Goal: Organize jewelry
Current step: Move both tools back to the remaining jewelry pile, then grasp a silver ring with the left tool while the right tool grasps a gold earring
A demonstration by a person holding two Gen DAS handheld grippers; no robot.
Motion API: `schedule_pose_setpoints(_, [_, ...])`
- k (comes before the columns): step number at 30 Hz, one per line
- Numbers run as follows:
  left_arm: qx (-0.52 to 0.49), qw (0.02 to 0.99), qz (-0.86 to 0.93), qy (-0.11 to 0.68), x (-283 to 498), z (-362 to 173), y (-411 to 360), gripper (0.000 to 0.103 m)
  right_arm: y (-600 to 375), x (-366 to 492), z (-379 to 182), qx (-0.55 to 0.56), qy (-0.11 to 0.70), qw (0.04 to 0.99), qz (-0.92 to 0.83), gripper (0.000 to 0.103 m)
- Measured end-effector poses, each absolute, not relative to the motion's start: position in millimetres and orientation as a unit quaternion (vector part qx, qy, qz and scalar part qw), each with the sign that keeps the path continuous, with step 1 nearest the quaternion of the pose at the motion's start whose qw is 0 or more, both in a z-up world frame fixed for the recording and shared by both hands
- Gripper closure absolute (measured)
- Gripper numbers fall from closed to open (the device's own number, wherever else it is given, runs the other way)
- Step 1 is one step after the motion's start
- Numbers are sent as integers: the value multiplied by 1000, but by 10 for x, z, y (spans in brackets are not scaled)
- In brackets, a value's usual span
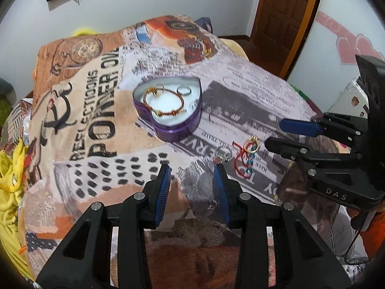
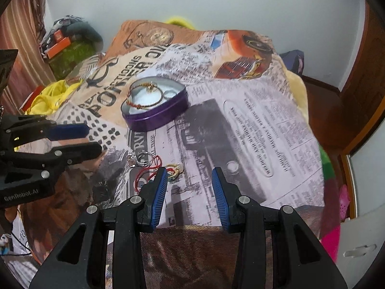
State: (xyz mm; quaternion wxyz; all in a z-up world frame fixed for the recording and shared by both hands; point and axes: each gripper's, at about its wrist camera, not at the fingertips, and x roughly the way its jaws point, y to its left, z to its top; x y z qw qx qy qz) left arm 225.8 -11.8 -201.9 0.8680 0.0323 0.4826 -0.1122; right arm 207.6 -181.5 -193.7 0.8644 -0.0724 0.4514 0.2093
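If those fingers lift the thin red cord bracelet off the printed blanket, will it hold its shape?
Probably not: the thin red cord bracelet lies in loose loops, so it likely droops. It looks light, and may snag the gold ring beside it.

The purple heart-shaped tin (image 1: 168, 110) sits on the newspaper-print blanket (image 1: 252, 91) ahead of the left gripper (image 1: 192, 168), slightly to its left. In the tin lie a gold bangle (image 1: 163, 102) and, behind it to the right, a small silver ring (image 1: 184, 91). A loose jewelry pile (image 1: 243, 154) lies just beside the left gripper's right fingertip, between it and the right gripper (image 1: 274, 132).
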Motion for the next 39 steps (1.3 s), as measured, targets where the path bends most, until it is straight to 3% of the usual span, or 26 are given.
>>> schedule_pose_setpoints(9, [23, 859, -127, 495, 2302, -2172, -155, 66, -1718, 2113, -2007, -80, 439, 867, 224, 69])
schedule_pose_setpoints(13, [24, 856, -137, 498, 2333, -2205, -209, 66, -1657, 2139, -2073, -89, 444, 861, 231, 86])
schedule_pose_setpoints(16, [27, 854, -144, 499, 2368, -2235, -266, 66, -1641, 2160, -2129, -89, 448, 858, 233, 92])
schedule_pose_setpoints(31, [26, 852, -165, 496, 2514, -2319, -420, 67, -1775, 2175, -1994, -70, 420, 876, 226, 95])
schedule_pose_setpoints(34, [21, 852, -168, 495, 2536, -2322, -428, 82, -1813, 2180, -1958, -65, 416, 880, 221, 95])
schedule_pose_setpoints(37, [20, 854, -169, 491, 2521, -2309, -432, 83, -1847, 2187, -1936, -62, 414, 882, 217, 95])
schedule_pose_setpoints(39, [21, 856, -171, 488, 2502, -2293, -439, 93, -1860, 2181, -1929, -61, 414, 882, 215, 95])
